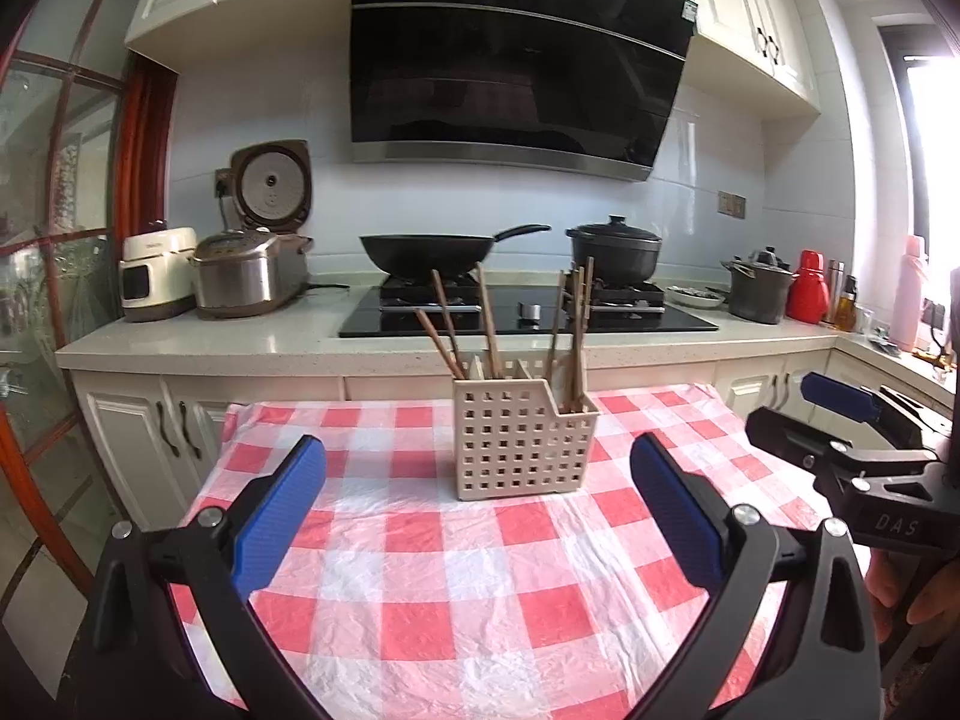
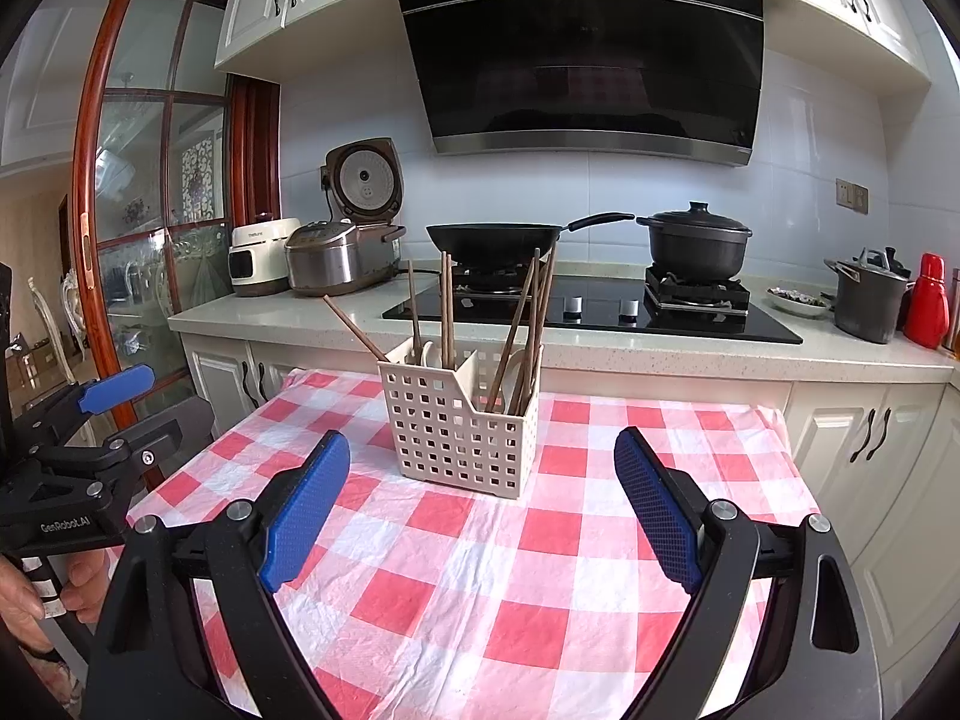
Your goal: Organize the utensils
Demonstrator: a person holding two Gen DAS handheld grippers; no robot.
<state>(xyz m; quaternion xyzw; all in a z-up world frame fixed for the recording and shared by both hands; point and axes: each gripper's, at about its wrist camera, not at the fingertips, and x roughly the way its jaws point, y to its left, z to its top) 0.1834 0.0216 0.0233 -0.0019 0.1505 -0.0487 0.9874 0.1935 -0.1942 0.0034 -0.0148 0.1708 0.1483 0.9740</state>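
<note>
1. Chopsticks [image 1: 487, 324] stand loose in the caddy [image 1: 519, 438], some in its left compartment, some in the right, leaning at mixed angles. We judge the sorting is either about to begin or just done; nothing lies on the cloth [image 1: 420, 570], and neither tool holds anything.

2. Our left gripper [image 1: 477, 510] has its jaws spread wide and empty. From it, the caddy sits at 12 o'clock, near but apart, roughly centred between the blue pads [image 1: 282, 516].

3. Our right gripper [image 2: 480, 504] is likewise wide apart and empty. The caddy [image 2: 462, 426] lies at about 11 o'clock from it, slightly left of centre, not touching.

4. Each tool shows in the other's view: the right one at 3 o'clock in the left view, the left one at 9 o'clock in the right.

5. If sticks remain to regroup, the next move calls for narrowing one gripper over a single stick's upper end; they cross closely, so we could snag a neighbour or tip the light caddy.
</note>
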